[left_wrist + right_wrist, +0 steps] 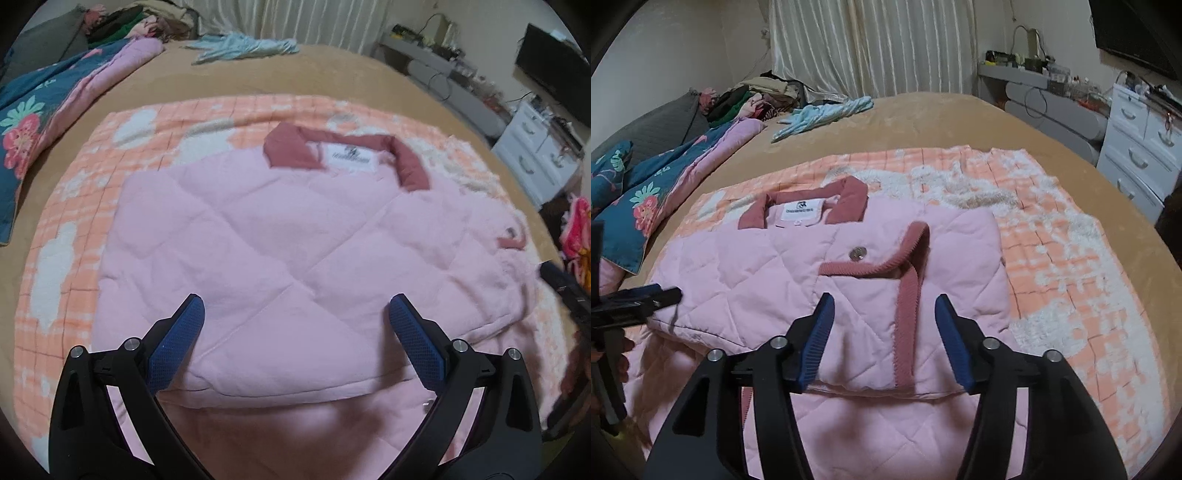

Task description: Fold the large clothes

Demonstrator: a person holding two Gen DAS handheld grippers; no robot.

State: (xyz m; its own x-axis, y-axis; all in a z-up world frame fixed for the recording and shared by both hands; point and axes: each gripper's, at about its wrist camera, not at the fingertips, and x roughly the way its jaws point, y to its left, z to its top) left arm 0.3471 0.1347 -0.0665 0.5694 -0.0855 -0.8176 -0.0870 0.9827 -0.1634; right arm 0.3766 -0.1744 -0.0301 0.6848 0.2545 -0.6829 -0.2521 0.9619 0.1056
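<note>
A pale pink quilted jacket with a dusty-rose collar lies folded on an orange-and-white checked blanket. My left gripper hovers open and wide over the jacket's near folded edge, with nothing pinched between its blue pads. In the right wrist view the jacket has a sleeve with rose trim and a snap button folded across its front. My right gripper is open over that sleeve, its pads apart on either side of the trim. The left gripper also shows at the left edge.
The blanket rests on a tan bed. A teal floral quilt lies at the left, a light blue garment and a clothes pile at the far end. White drawers and a grey shelf stand to the right.
</note>
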